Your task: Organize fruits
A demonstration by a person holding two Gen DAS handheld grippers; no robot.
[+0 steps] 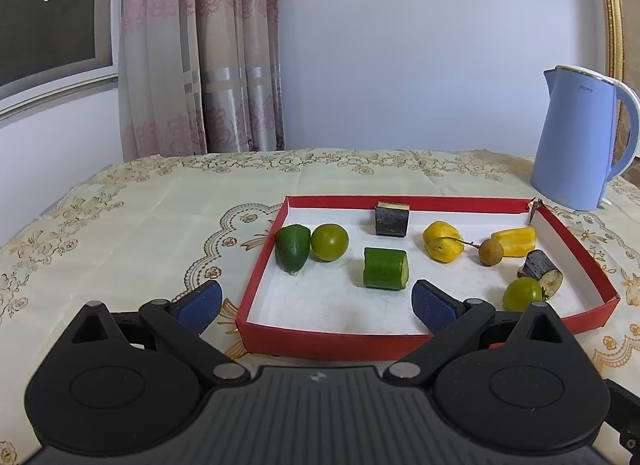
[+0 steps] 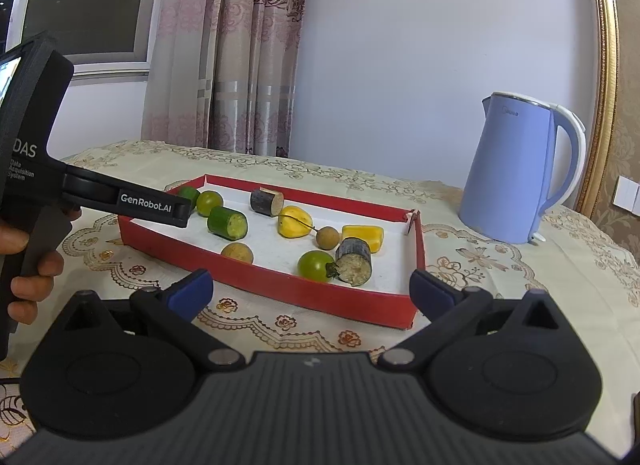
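Left wrist view shows the left tool [image 1: 316,301] spread wide and empty over the near wall of the red tray [image 1: 320,339] holding the fruits, ready for the cucumber piece [image 1: 385,268], while the right tool [image 2: 310,291] waits equally open nearby.

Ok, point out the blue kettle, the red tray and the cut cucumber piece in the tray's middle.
Kettle [image 2: 508,173], right wrist view, on its blue body.
Red tray [image 1: 320,339], left wrist view, on its near wall.
Cucumber piece [image 1: 382,267], left wrist view, on its green skin.

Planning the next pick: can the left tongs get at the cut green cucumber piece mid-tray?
Probably yes: the left tongs are open, and the cucumber piece lies just ahead with nothing between except the tray's low wall.
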